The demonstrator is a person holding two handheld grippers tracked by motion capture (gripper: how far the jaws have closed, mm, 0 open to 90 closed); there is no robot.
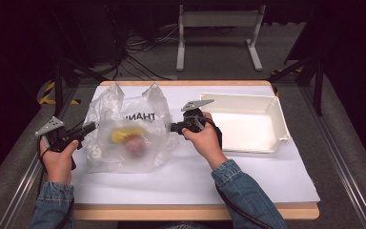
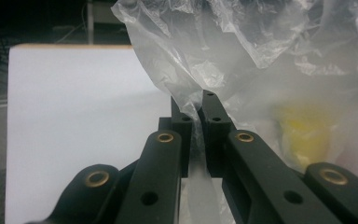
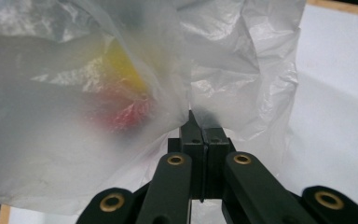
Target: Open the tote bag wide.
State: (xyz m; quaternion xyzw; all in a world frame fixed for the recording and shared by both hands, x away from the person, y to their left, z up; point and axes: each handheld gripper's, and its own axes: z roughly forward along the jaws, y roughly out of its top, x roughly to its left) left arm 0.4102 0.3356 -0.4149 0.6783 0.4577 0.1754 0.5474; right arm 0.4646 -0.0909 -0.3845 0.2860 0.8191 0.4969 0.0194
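A translucent plastic bag (image 1: 124,136) with mirrored black lettering sits on the white table sheet (image 1: 190,181), stretched between both grippers. A yellow item (image 1: 120,135) and a red item (image 1: 134,145) show blurred through the film. My left gripper (image 1: 91,127) is shut on the bag's left edge; in the left gripper view the film (image 2: 200,100) is pinched between the jaws (image 2: 199,109). At the bag's right edge my right gripper (image 1: 174,127) is shut on the plastic (image 3: 223,79), with the jaws pressed together (image 3: 204,133). The yellow item (image 2: 303,133) and the red item (image 3: 126,114) glow through the bag.
An empty white tray (image 1: 279,121) stands at the back right of the table. Bare white sheet lies in front of the bag. A white stand (image 1: 219,19) and cables are on the floor beyond the table's far edge.
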